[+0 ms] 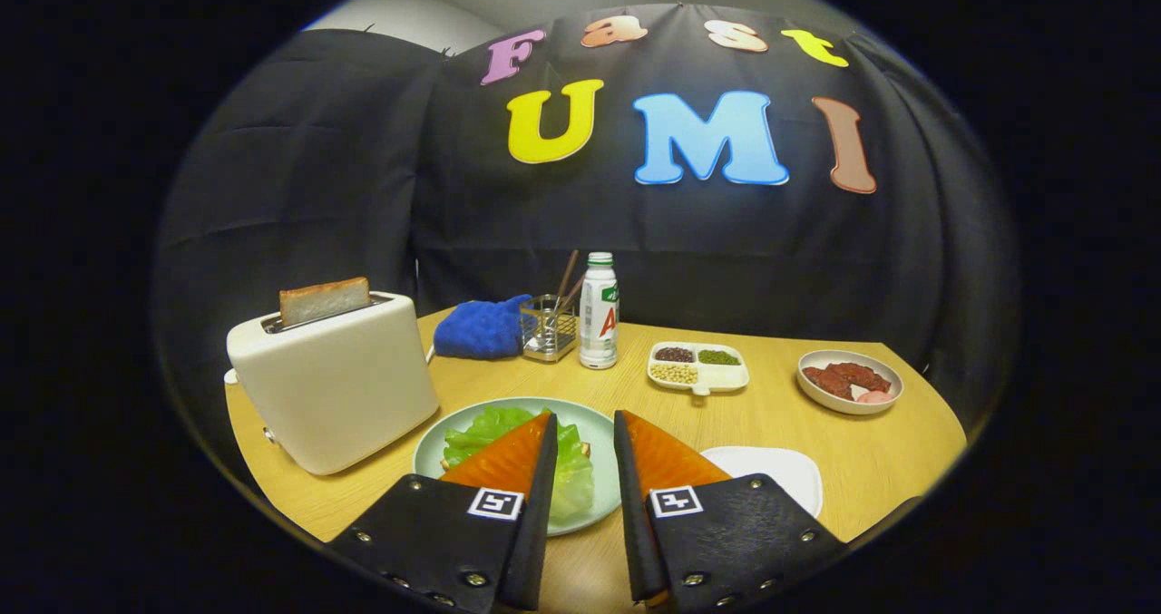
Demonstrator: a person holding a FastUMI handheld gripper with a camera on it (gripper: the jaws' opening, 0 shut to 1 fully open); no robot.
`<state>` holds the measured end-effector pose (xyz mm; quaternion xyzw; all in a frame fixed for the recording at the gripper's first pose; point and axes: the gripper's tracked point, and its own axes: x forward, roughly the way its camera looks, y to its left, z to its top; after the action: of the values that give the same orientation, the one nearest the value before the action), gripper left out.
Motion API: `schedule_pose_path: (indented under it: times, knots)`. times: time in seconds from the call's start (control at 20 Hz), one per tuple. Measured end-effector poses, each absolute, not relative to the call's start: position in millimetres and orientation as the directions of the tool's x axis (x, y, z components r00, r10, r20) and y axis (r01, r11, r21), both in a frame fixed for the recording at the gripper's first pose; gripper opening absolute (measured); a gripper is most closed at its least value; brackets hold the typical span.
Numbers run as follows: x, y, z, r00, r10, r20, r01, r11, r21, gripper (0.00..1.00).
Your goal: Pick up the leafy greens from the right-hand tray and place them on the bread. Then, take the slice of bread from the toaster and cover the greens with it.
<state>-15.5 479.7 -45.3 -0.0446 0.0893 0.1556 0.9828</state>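
1. Black cloth hangs behind a pale wooden table (pixel 816 433), and I take the toaster (pixel 336 383) as my landmark for everything on it.

2. A slice of bread (pixel 324 299) stands upright in the toaster's slot, its top well clear of the rim.

3. Just to the right of the toaster's base sits a pale green plate (pixel 590 423) with the leafy greens (pixel 494 428) spread over it. A sliver of bread seems to peek out under their far edge, though I cannot be sure.

4. The gripper (pixel 585 437) hangs low over that plate with its fingers moderately parted and nothing between them. One finger covers part of the greens.

5. Further right of the toaster, beyond the plate, lies a white tray (pixel 780 469) with nothing on it. So I judge the greens step done and the toaster slice to be next.

6. Risk one: the slice is thin and stands on edge. A grip off its middle, or across its corner, could tilt it against the slot or let it slip as it lifts.

7. Risk two: the toaster looks light. A sideways pull could drag or tip it toward the plate.

8. Risk three: lowering the slice crookedly could push the loose leaves off the plate.

9. Behind the toaster stand a blue mitt (pixel 481 328), a wire holder (pixel 549 328) and a bottle (pixel 599 310). A wide swing of the gripper might clip them.
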Motion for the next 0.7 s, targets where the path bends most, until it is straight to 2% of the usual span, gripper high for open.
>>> schedule_pose_path:
  times: [0.15, 0.2, 0.45, 0.7]
  knots:
    - [-22.4, 471.8, -31.9, 0.971, 0.184, -0.151, -0.198, 0.977, -0.082, 0.37]
    - [-27.5, 479.2, -29.5, 0.971, 0.187, -0.152, -0.2, 0.977, -0.073, 0.36]
    - [-48.8, 529.1, -21.8, 0.944, 0.287, -0.164, -0.292, 0.956, -0.009, 0.37]
    - [-64.4, 565.2, -11.6, 0.931, 0.336, -0.144, -0.346, 0.937, -0.049, 0.36]
